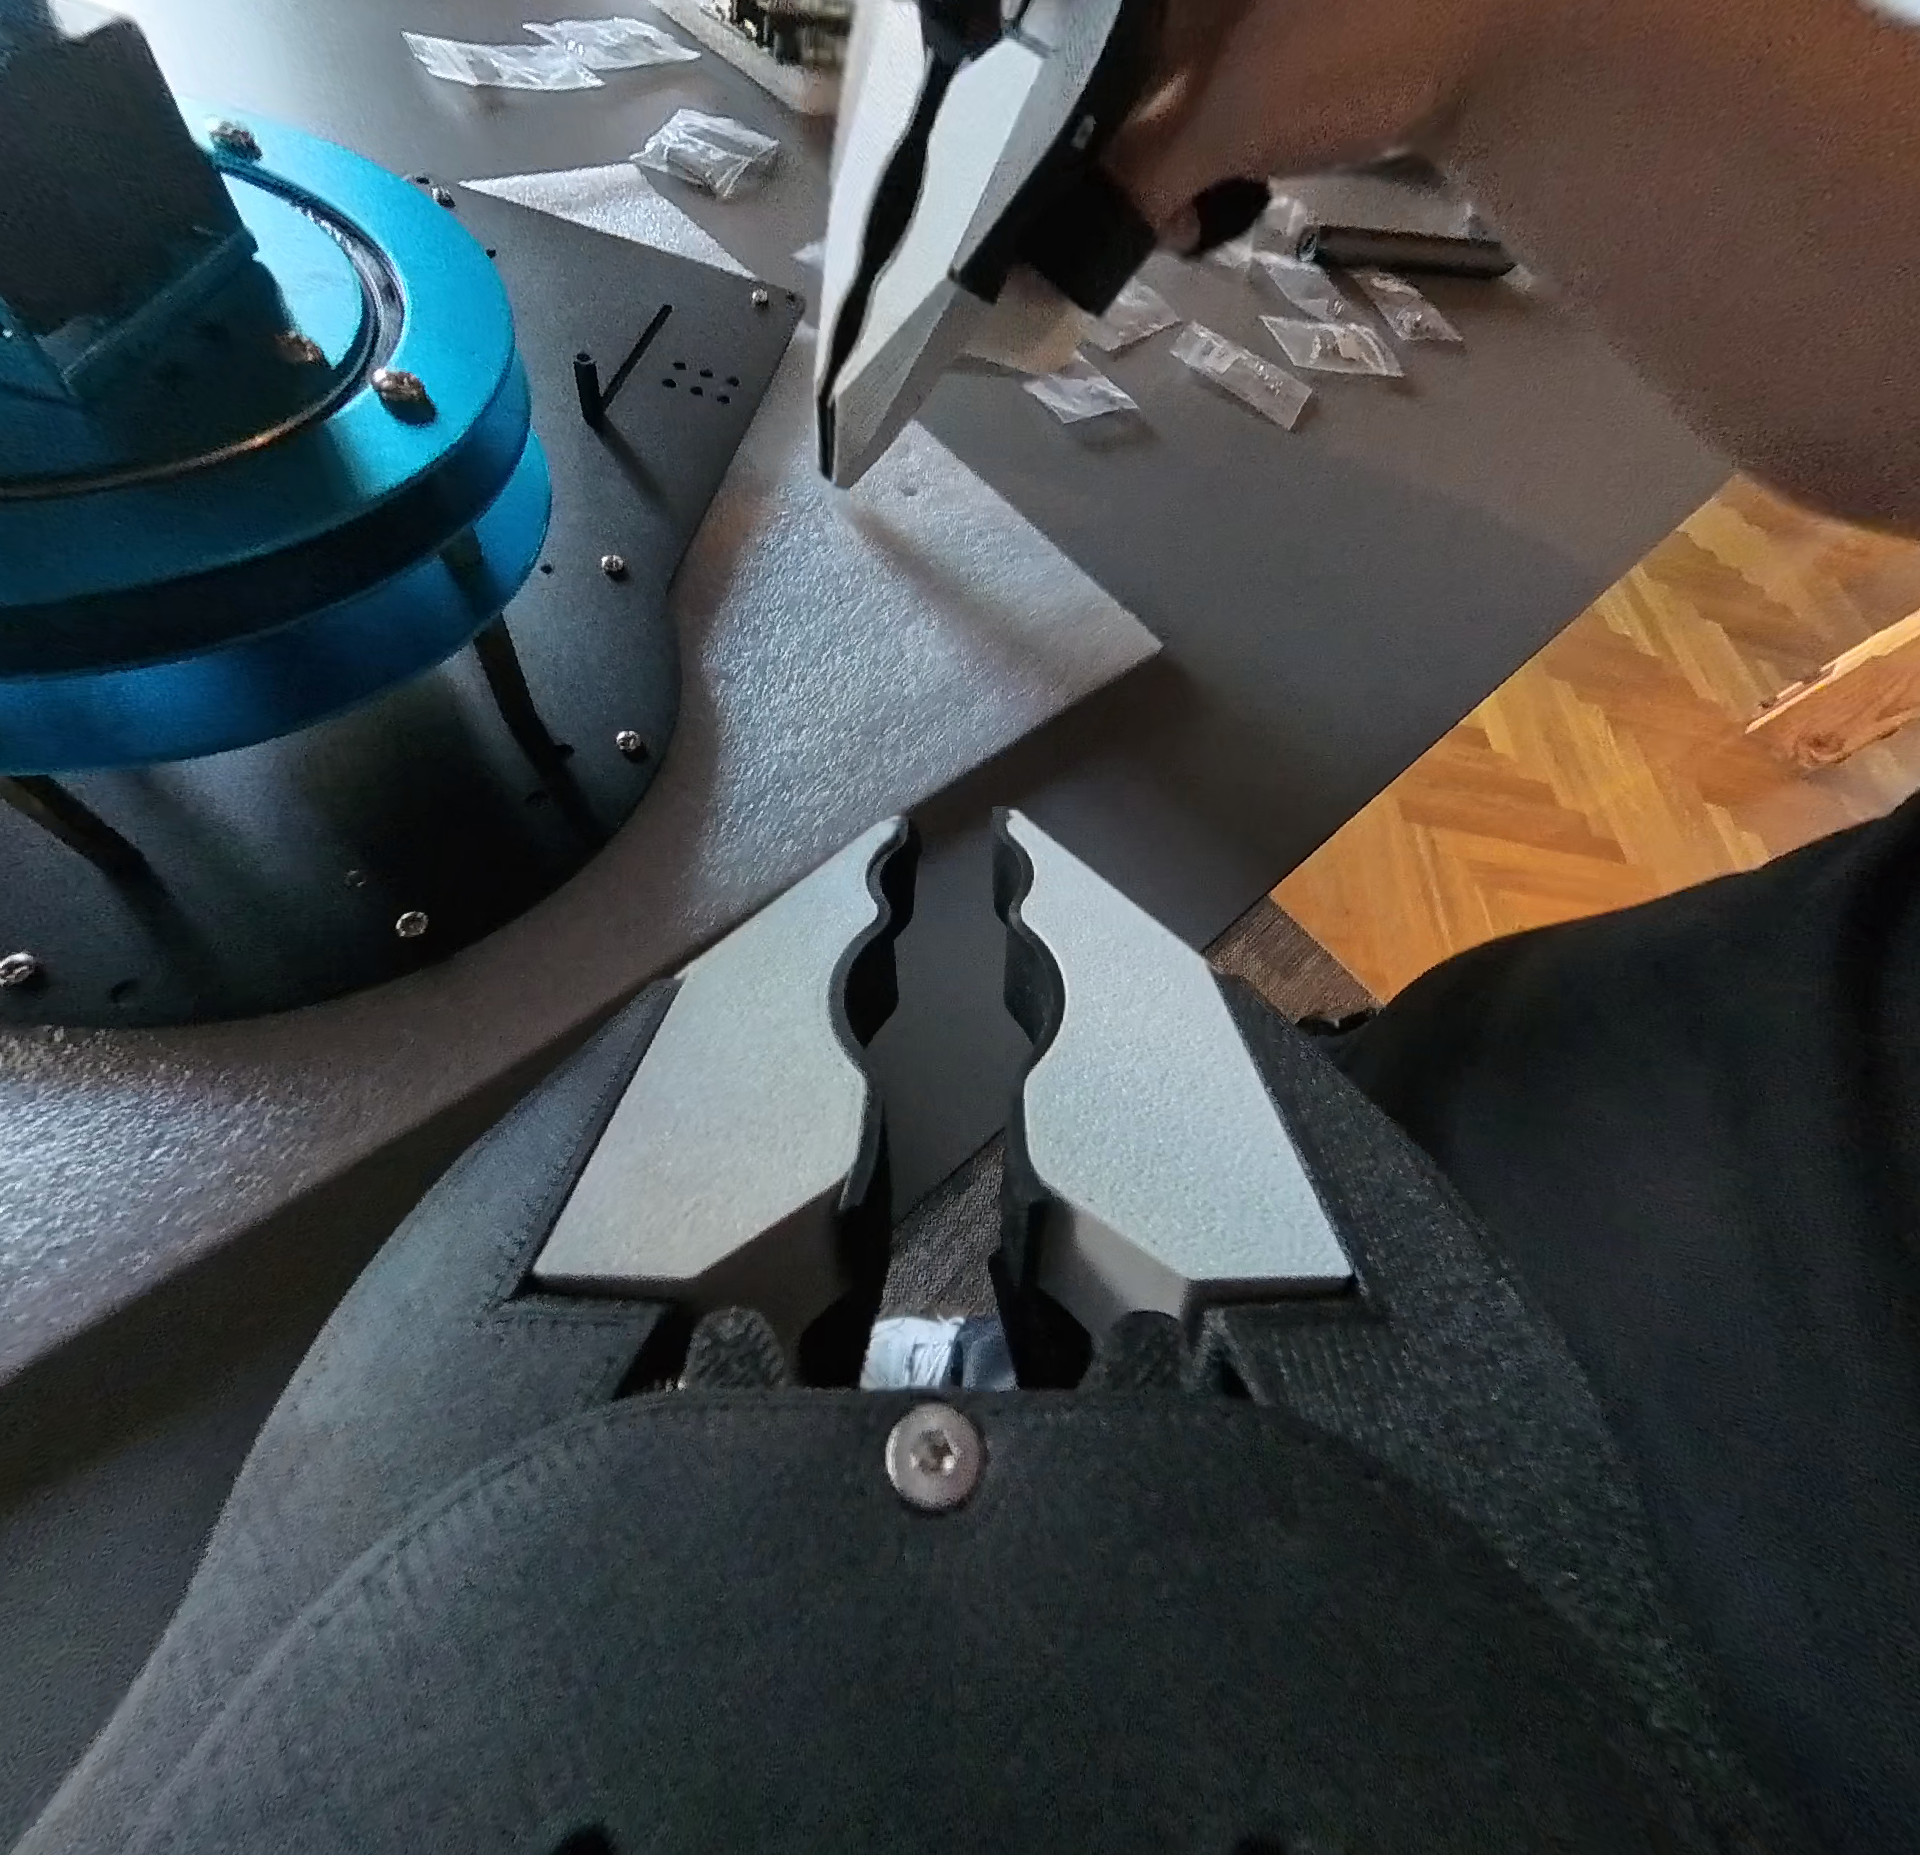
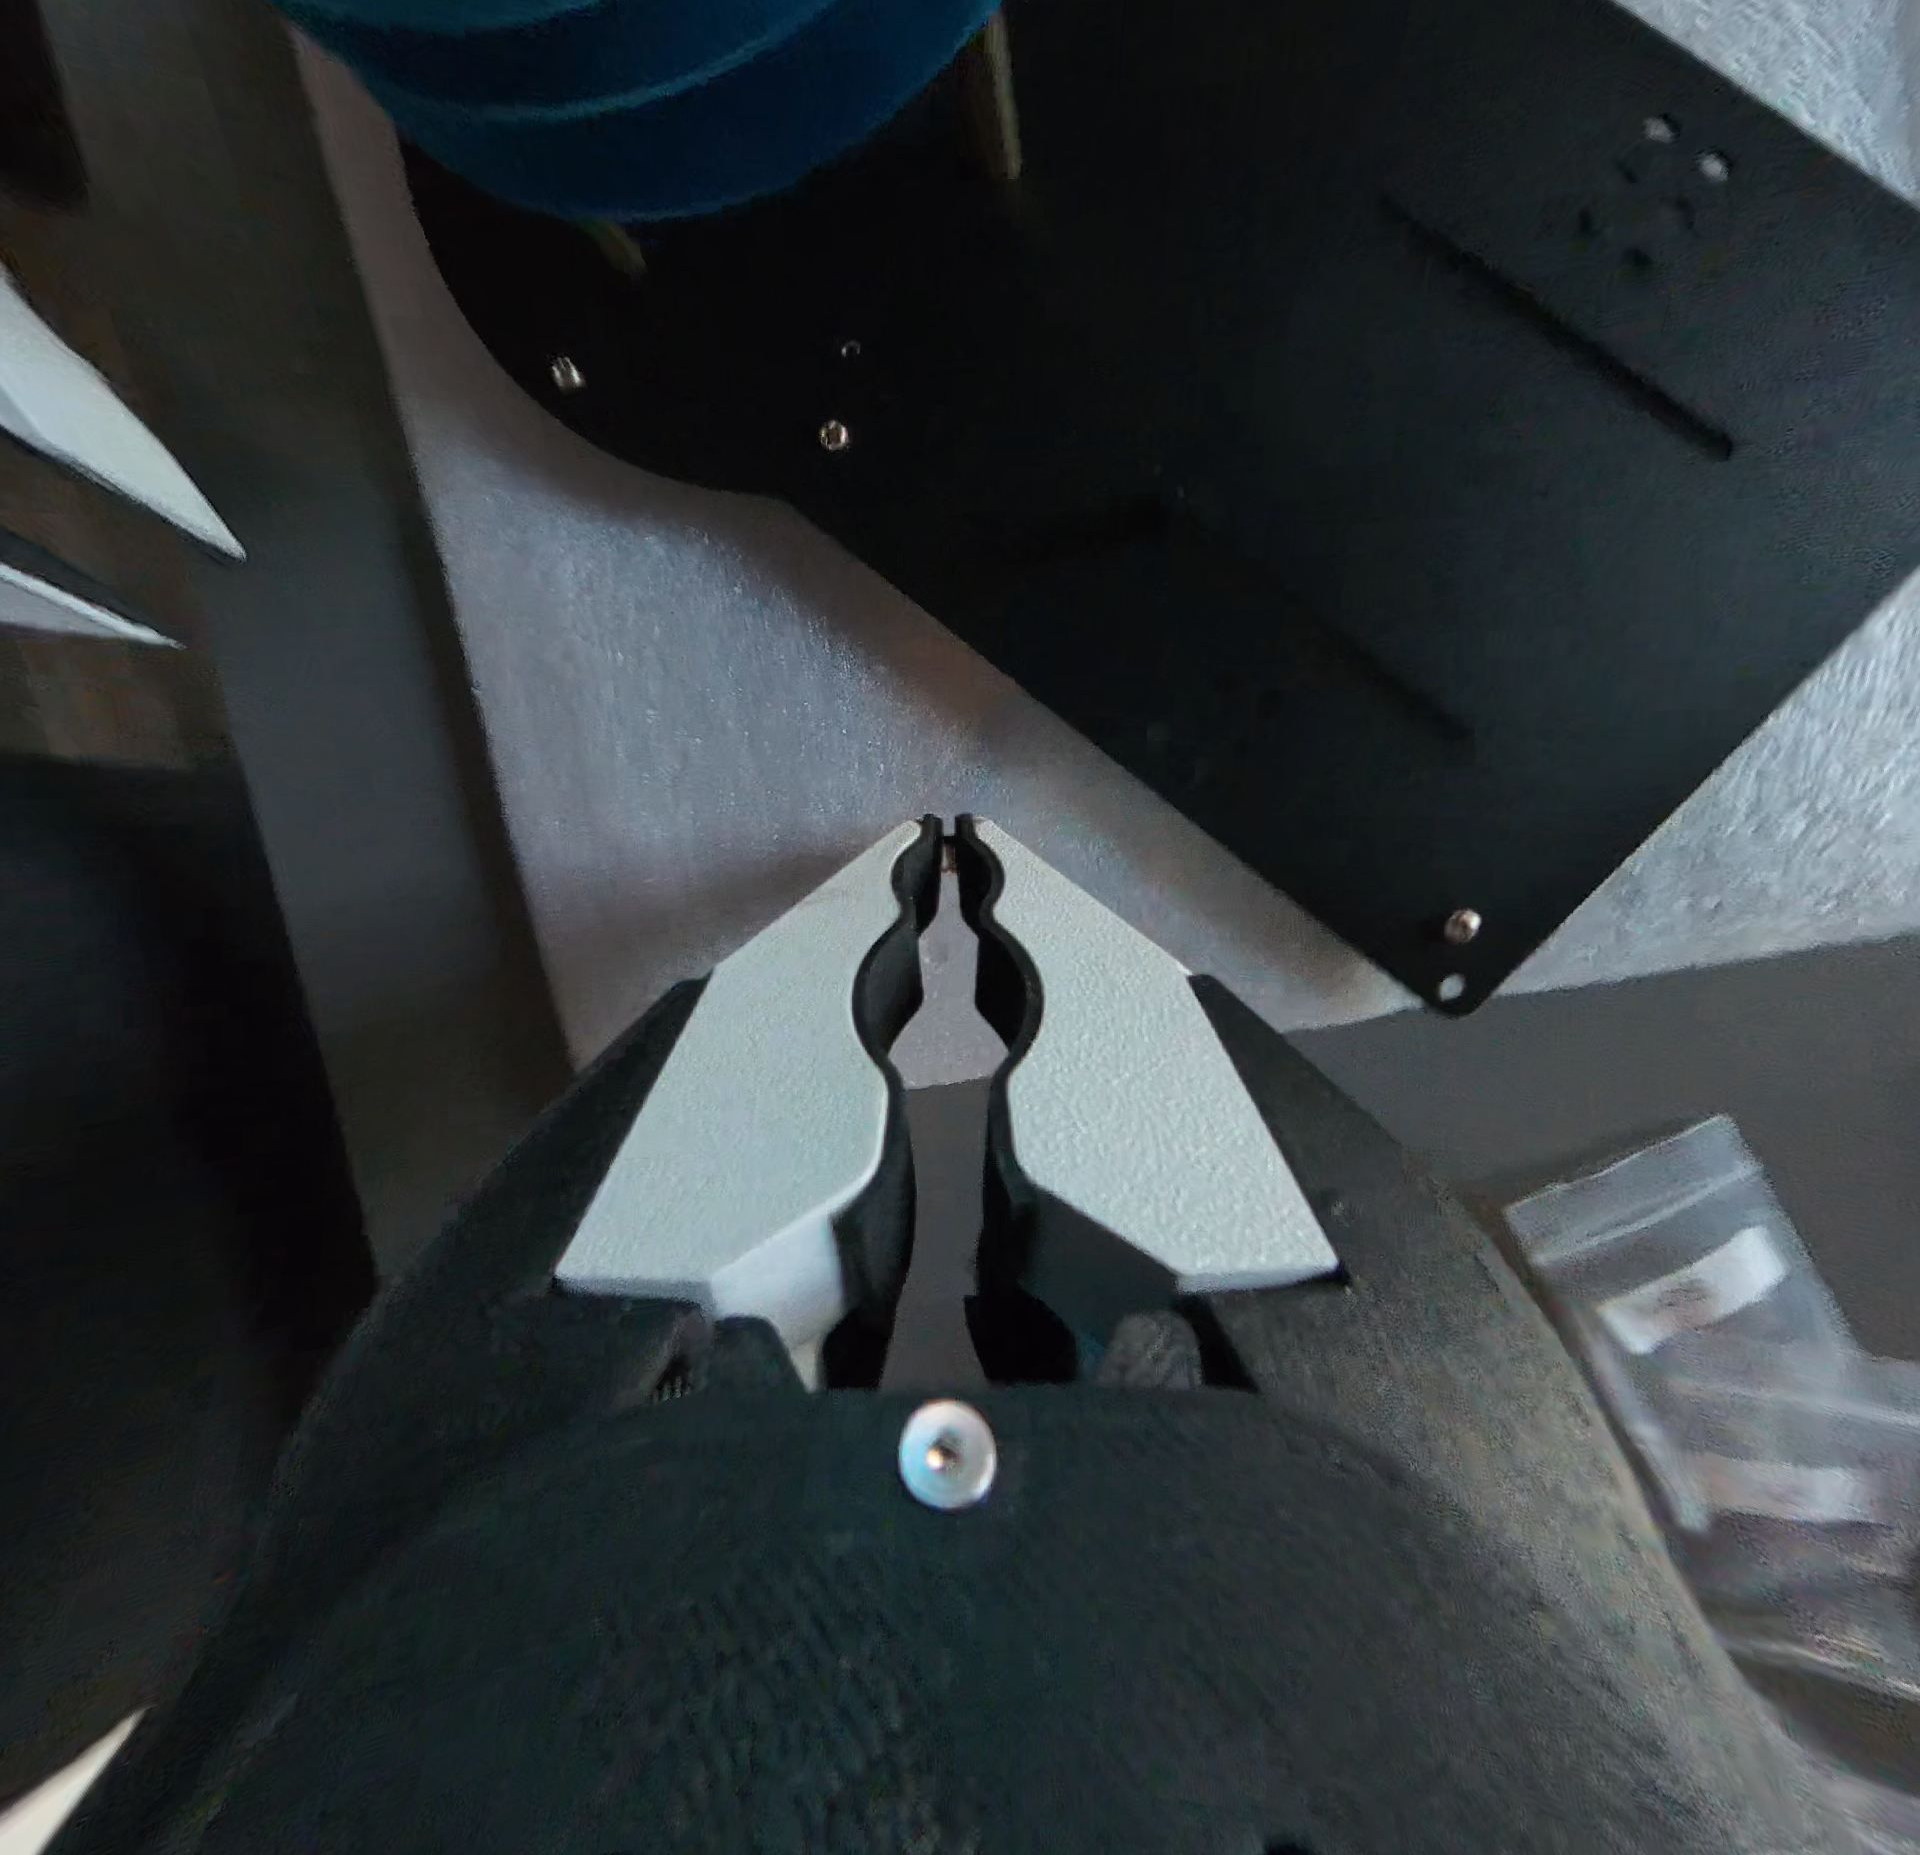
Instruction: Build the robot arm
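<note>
My left gripper (image 1: 951, 826) is open and empty, held over the near edge of the dark table (image 1: 1299, 579). My right gripper (image 2: 951, 831) is shut on a tiny metal part (image 2: 948, 858), apparently a small screw, pinched at the very tips. It hovers just above the grey foam sheet (image 2: 675, 683), close to the long edge of the black metal plate (image 2: 1247, 558). In the left wrist view the right gripper (image 1: 831, 460) points down at the foam sheet (image 1: 883, 610), beside the plate (image 1: 665, 278). A blue ring assembly (image 1: 312, 475) stands on the plate.
A black hex key (image 1: 623, 371) lies on the plate. Several small clear plastic bags (image 1: 1236, 371) lie on the table, and one is by my right gripper (image 2: 1662, 1317). The table edge, with wooden floor (image 1: 1558, 766) below, is at the right. A person's arm (image 1: 1558, 195) holds the right gripper. Spacing between my two grippers at the tips: around 15 centimeters.
</note>
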